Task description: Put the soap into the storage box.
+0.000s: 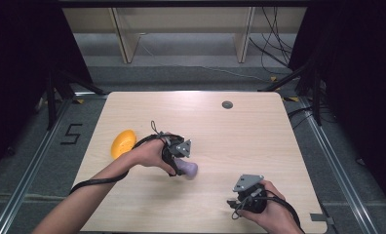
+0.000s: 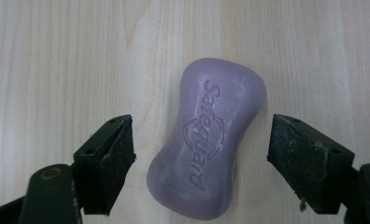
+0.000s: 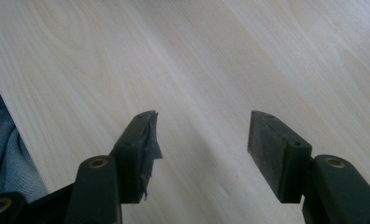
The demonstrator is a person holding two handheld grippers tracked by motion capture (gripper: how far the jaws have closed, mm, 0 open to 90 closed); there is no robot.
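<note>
A purple bar of soap (image 2: 209,140) stamped "Safeguard" lies flat on the light wooden table (image 1: 240,141). My left gripper (image 2: 202,163) points down over it, jaws open on either side of the bar with a gap at each pad. From above, the soap (image 1: 190,169) peeks out just right of the left gripper (image 1: 179,158) near the table's middle. My right gripper (image 3: 202,149) stands open over bare wood, nothing between its jaws. It sits low at the front right of the table (image 1: 247,197).
A yellow oval object (image 1: 123,143) rests on the table left of my left hand. A small grey disc (image 1: 227,104) is set in the tabletop near the back edge. In the right gripper view, grey floor (image 3: 5,154) lies past the table's edge at the left.
</note>
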